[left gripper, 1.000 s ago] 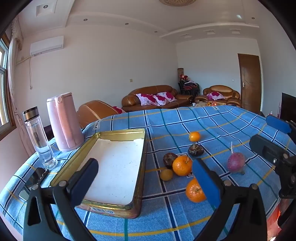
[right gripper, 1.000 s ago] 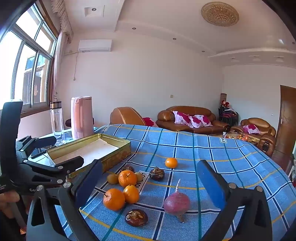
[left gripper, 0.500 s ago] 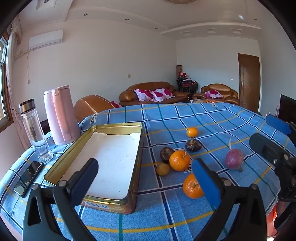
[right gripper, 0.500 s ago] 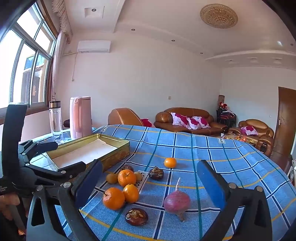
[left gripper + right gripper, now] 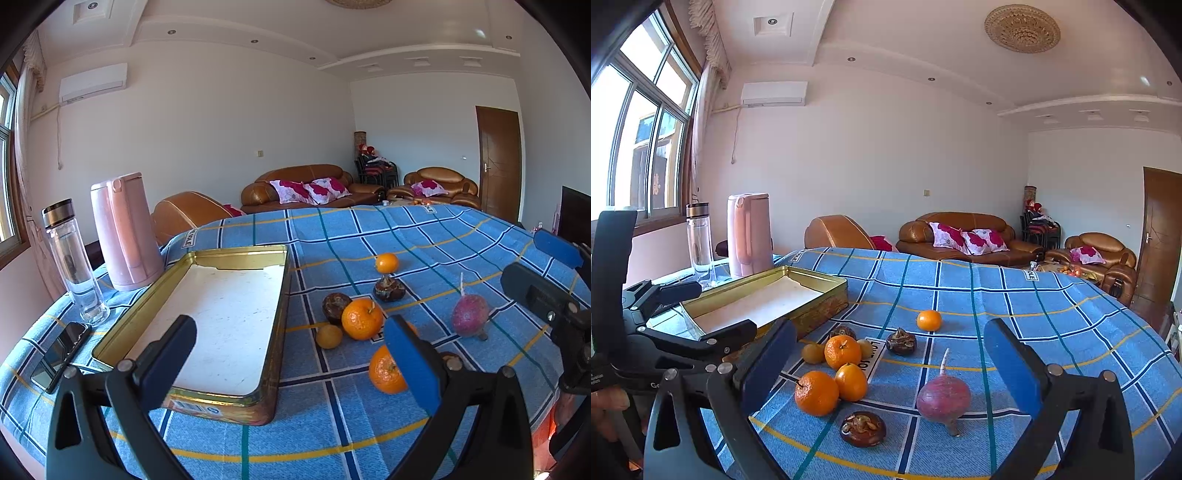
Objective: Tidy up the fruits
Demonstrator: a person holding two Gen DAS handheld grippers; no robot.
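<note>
A: Where do the fruits lie, relative to each tool?

B: Both grippers hover above a blue checked tabletop (image 5: 332, 424). The left gripper (image 5: 295, 365) has its fingers spread wide and holds nothing. An empty gold tin (image 5: 273, 332) lies partly between them, toward the left finger. The fruit cluster sits beyond and around the right finger, which hides part of the nearest orange (image 5: 384, 373). The right gripper (image 5: 890, 365) is likewise spread and empty. Between its fingers lie three oranges, a dark brown fruit (image 5: 862, 428) nearest, and a purple-red root-shaped fruit (image 5: 943, 398) toward the right finger. A lone small orange (image 5: 929, 319) rests farther ahead.

A: How would they likely handle?

B: The oranges look light, round and firm-skinned, so they would probably roll if nudged. A hold across the widest middle seems safest. The dark fruits look wrinkled and may be soft, so a gentle squeeze seems wise. The purple one is best taken by its body, not its thin stem.
</note>
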